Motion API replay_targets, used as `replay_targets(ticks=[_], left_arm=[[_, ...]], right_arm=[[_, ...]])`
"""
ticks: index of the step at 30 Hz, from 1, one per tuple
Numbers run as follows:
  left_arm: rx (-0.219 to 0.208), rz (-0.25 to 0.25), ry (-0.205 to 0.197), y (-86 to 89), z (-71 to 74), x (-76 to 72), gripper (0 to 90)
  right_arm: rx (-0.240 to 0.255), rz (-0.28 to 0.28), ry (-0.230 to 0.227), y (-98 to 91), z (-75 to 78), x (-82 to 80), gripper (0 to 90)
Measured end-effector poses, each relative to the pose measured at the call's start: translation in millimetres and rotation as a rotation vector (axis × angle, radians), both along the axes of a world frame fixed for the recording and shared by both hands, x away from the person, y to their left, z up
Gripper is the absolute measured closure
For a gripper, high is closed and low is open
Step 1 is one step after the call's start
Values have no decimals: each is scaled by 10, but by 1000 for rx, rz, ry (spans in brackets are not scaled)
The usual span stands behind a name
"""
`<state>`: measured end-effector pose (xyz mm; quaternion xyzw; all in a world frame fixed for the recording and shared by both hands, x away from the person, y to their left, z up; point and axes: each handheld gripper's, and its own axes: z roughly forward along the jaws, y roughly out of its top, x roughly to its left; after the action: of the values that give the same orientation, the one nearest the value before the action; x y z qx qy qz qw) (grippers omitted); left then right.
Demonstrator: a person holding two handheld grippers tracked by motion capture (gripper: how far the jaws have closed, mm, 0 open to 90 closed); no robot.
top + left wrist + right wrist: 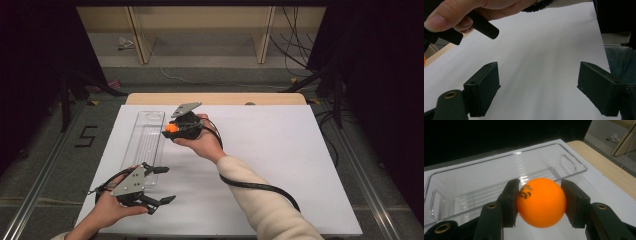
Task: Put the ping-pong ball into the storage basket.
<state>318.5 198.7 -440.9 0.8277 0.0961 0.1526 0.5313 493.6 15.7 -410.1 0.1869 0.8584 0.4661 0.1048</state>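
While the right gripper (540,202) clamps the orange ball (541,202) beside the clear tray's rim (574,173), the left gripper (539,92) gapes wide.

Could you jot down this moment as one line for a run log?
right tongs: shut on orange ball | ball: beside clear tray, above its edge | left tongs: open, nothing between

A: Ball (541,202) colour?
B: Plain orange, small dark print on the side facing the clear tray (499,172). Tray is colourless, see-through, ribbed floor.
A: Grippers?
B: Right gripper (540,203) black, brass-coloured rivets. Left gripper (162,185), at the tray's near end, black too, with a grey plate on top.
A: Counter (280,150)?
B: White sheet, light wood edge beyond the tray. Sleeve (265,200) cream.
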Motion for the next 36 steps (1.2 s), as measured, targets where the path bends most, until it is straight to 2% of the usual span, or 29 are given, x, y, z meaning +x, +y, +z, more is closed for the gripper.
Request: replay_targets(ticks=[36], left_arm=[[2, -3, -2, -1, 0, -2, 175]], right_arm=[[-14, 35, 5, 264, 9, 42, 514]])
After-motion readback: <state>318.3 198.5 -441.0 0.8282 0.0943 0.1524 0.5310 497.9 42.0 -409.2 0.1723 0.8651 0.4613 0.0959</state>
